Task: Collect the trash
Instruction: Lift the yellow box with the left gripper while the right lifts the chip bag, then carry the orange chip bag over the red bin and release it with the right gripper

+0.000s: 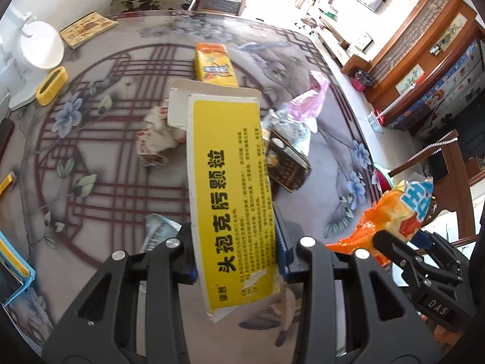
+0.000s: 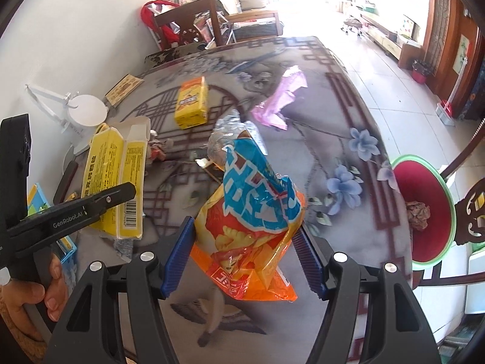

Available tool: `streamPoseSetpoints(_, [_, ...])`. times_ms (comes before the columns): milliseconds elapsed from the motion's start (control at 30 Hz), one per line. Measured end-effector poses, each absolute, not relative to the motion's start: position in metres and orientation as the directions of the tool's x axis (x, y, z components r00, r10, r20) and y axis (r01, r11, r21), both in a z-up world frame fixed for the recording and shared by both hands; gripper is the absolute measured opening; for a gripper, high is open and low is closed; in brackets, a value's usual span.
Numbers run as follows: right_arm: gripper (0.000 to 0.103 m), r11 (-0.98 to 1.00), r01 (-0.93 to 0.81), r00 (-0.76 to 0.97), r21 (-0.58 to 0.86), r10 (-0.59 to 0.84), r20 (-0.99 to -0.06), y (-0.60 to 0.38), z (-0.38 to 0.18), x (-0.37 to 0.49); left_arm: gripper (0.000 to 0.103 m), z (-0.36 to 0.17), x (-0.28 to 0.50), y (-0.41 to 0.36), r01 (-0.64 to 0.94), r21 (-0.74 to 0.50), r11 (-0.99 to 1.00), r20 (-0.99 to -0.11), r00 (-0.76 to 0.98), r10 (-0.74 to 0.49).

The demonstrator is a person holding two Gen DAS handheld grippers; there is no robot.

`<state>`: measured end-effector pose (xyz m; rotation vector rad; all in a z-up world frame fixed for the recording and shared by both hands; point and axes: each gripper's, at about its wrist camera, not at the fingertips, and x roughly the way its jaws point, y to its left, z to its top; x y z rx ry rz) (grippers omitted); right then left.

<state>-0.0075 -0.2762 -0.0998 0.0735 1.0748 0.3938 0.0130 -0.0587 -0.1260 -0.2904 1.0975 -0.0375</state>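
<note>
Carrying is the step in hand, by my reading: both grippers are loaded and lifted off the table (image 2: 348, 112), so the next move calls for taking each load to a bin. A red-lined bin with a green rim (image 2: 424, 206) stands just off the table's right edge, with something crumpled and brown already inside; that looks the likely drop point, and the right-hand load is nearer to it.

The left gripper (image 1: 235, 254) is clamped across the lower part of a flattened yellow medicine carton (image 1: 230, 188), its blue pads pressing the two long edges, the opened white flap pointing away from the camera. The carton tilts slightly and hangs over the middle of the table. In the right wrist view a hand (image 2: 27, 291) is wrapped round this gripper's handle at the left edge.

The right gripper (image 2: 242, 251) has its fingers closed on an orange and blue snack bag (image 2: 254, 212), pinched at its crinkled middle; the bag bulges upward between the pads and could slip if the squeeze eases.

Left on the table are a yellow box (image 1: 215, 65), a pink plastic bag (image 1: 309, 100), a crumpled printed wrapper (image 1: 154, 136), a dark printed carton (image 1: 288, 163), a clear crinkled wrapper (image 2: 230, 133) and a small silvery packet (image 1: 157, 230), so collecting appears far from finished.
</note>
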Motion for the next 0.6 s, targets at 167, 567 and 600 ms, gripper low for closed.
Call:
streamPoseSetpoints(167, [0.063,0.931,-0.253,0.411,0.261,0.348,-0.843,-0.299,-0.104,-0.003,0.036,-0.129,0.02,-0.081,-0.091,-0.246,0.965,-0.877,0.444,-0.182])
streamPoseSetpoints(567, [0.063,0.933,-0.219,0.398,0.287,0.354,-0.847,-0.339,-0.115,0.012,0.036,-0.133,0.03,-0.121,-0.067,-0.226,0.972,-0.891,0.418,-0.179])
streamPoseSetpoints(600, [0.063,0.933,-0.216,0.397,0.29,0.355,-0.847,-0.343,-0.116,0.014,0.036,-0.134,0.031,-0.123,-0.07,-0.224,0.972,-0.892,0.415,-0.176])
